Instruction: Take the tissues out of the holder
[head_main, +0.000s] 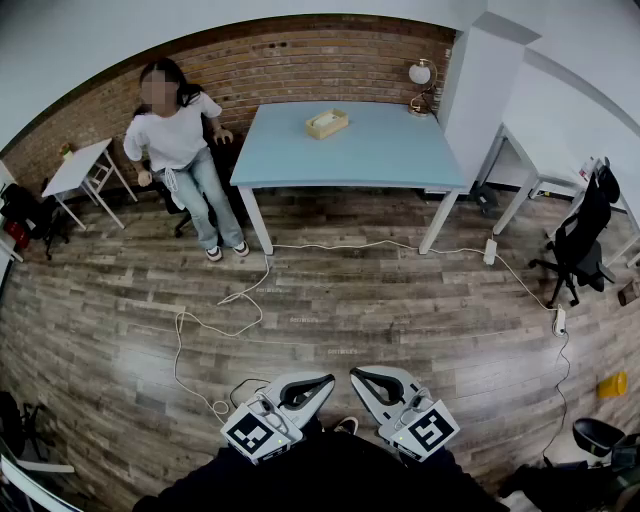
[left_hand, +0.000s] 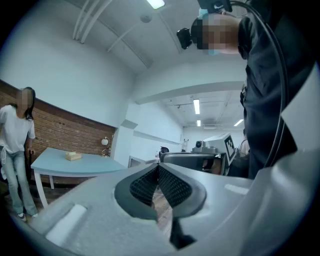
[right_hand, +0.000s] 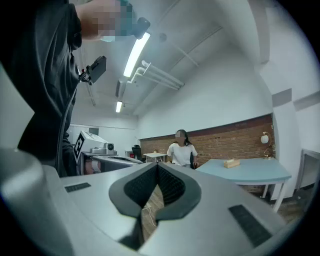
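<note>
Item: tissue holder (head_main: 327, 123); on blue table (head_main: 400, 160), well apart from me; tissues I judge light, soft, tear-prone; I'd pinch the topmost sheet; left gripper (left_hand: 159, 167), right gripper (right_hand: 156, 167): jaws together, nothing held.

The tabletop (head_main: 380, 150) is showing pale blue over white legs, and the tissue holder (head_main: 327, 123) is looking light tan. The left tongs (head_main: 322, 383) and right tongs (head_main: 358, 376) are showing pale grey shells with black, fine-gridded pads (left_hand: 142, 186). The cube (head_main: 255, 435) on each is carrying black-and-white square markers. The floor (head_main: 350, 300) is running in grey-brown wood planks, the wall (head_main: 300, 60) in red-brown brick. The person (head_main: 180, 140) is wearing a white top and light blue jeans.
</note>
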